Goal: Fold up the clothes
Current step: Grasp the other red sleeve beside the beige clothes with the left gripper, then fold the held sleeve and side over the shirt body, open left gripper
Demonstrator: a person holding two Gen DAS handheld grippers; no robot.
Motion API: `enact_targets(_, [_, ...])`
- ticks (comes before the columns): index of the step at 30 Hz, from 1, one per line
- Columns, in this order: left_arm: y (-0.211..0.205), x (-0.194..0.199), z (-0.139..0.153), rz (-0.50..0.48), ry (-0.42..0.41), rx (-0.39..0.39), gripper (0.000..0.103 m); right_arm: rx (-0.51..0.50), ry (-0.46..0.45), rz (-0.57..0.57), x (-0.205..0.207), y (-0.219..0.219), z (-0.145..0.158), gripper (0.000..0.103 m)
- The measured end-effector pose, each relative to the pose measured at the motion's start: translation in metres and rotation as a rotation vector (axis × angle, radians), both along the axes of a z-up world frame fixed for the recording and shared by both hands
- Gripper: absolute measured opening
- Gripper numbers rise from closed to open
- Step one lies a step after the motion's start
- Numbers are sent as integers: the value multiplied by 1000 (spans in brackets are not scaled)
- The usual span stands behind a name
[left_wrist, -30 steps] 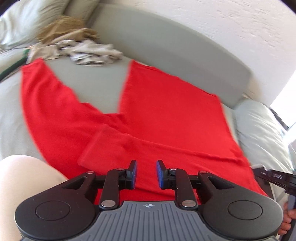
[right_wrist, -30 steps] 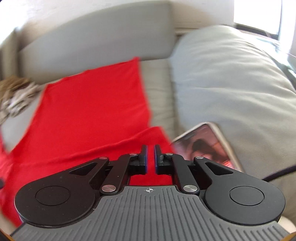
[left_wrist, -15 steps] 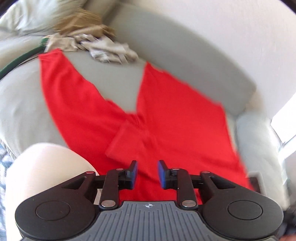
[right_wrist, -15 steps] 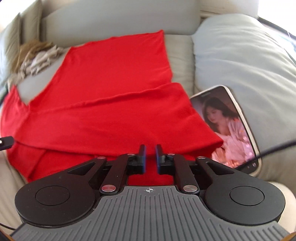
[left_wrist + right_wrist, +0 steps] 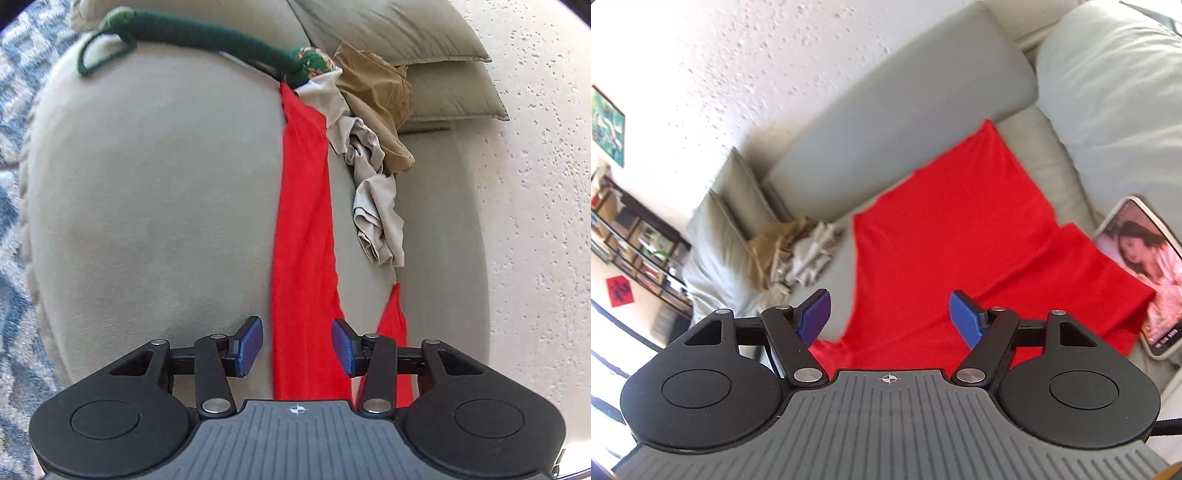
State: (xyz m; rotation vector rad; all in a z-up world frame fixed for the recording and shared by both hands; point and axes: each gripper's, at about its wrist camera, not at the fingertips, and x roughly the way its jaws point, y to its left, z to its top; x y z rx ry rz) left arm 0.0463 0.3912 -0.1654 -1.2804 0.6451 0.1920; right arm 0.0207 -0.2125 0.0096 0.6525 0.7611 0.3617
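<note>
A red garment (image 5: 953, 236) lies spread on the grey sofa seat, its near side folded over. In the left wrist view one long red leg (image 5: 304, 221) of it runs away from me down the cushion. My left gripper (image 5: 297, 345) hovers over the near end of that leg, jaws opening; the cloth lies below the gap, and the blue pads do not press on it. My right gripper (image 5: 890, 317) hangs above the folded red cloth, its jaws opening wide with nothing between them.
A heap of beige and tan clothes (image 5: 373, 147) lies at the far end of the red leg, by stacked cushions (image 5: 424, 66). A green knitted cord (image 5: 207, 33) crosses the sofa arm. A phone (image 5: 1137, 273) rests right of the garment. Patterned rug (image 5: 14, 92) lies left.
My left gripper has swung left and rolled, from facing the whole garment to looking along one leg. My right gripper rose and tilted. Both sets of jaws have opened wider.
</note>
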Motion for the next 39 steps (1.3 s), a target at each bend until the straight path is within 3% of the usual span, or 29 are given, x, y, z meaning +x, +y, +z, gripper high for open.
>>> enact_targets(6, [22, 36, -10, 26, -21, -40, 45, -39, -39, 26, 9, 32, 23, 74])
enact_targets(11, [62, 64, -32, 149, -63, -151, 32, -48, -26, 44, 19, 55, 24, 74])
enact_targets(13, [75, 80, -39, 168, -70, -180, 21, -50, -14, 56, 23, 62, 20, 74])
enact_targets(16, [86, 101, -43, 199, -70, -179, 14, -58, 1, 73, 31, 72, 16, 74])
enact_targets(23, [99, 132, -41, 252, -22, -136, 13, -125, -29, 138, 39, 96, 18, 74])
enact_targets(25, [99, 135, -34, 228, -4, -80, 5, -130, -33, 149, 38, 99, 18, 74])
enact_targets(27, [94, 137, -15, 170, 0, 68, 0, -119, -28, 153, 36, 97, 17, 74])
enact_targets(30, [82, 131, 18, 85, -44, 239, 0, -100, -24, 151, 30, 89, 16, 74])
enact_targets(33, [63, 118, 54, 19, -115, 349, 0, -78, -29, 137, 22, 77, 16, 74])
enact_targets(39, [-15, 92, 136, -89, -223, 671, 0, -33, -45, 87, 2, 45, 17, 74])
